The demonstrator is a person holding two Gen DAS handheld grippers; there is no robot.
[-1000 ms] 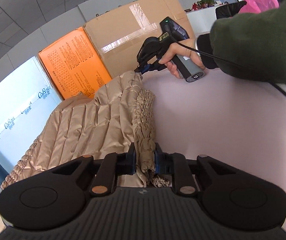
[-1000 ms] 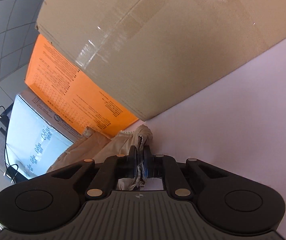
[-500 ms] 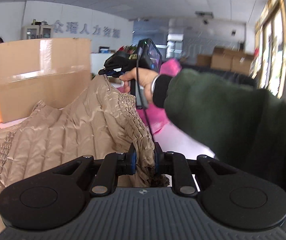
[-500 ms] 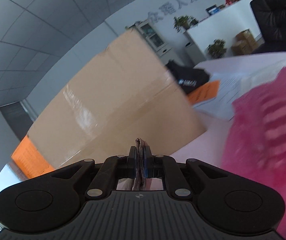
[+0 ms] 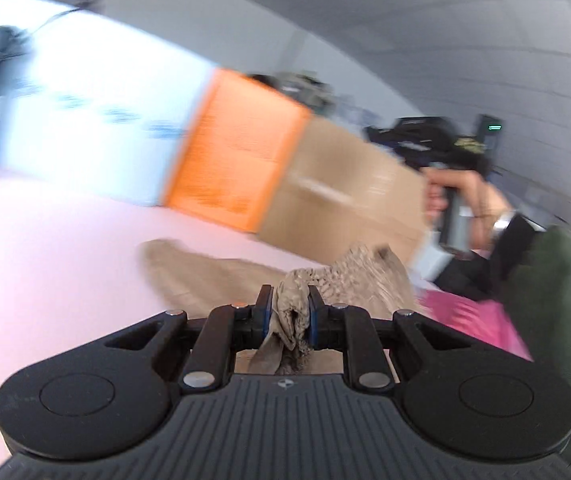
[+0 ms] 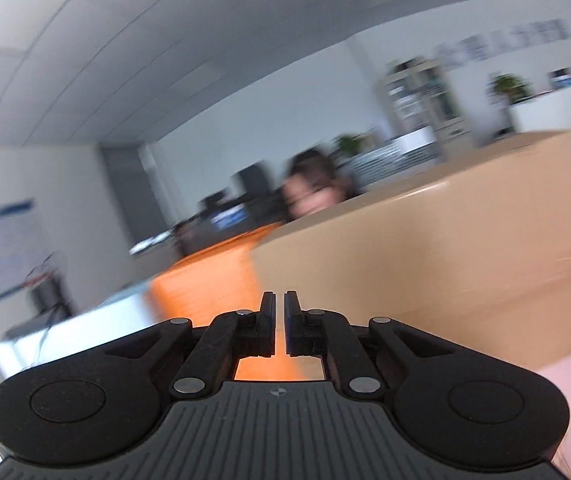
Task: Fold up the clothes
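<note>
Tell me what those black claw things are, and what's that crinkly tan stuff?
They are grabbers, like big tongs. A person holds one in each hand, and each has a camera looking out along it. One picture comes from the left gripper, which pinches a crinkly tan garment that trails down onto the pink table. The other comes from the right gripper; its jaws are together with nothing between them. Behind stand an orange box and a brown cardboard box. Both pictures are blurry.

Beside the brown carton (image 5: pixel 345 188): one orange box (image 5: pixel 237 160), one pale blue box (image 5: pixel 97 116), seemingly one tan garment (image 5: pixel 213 276) before it.
</note>
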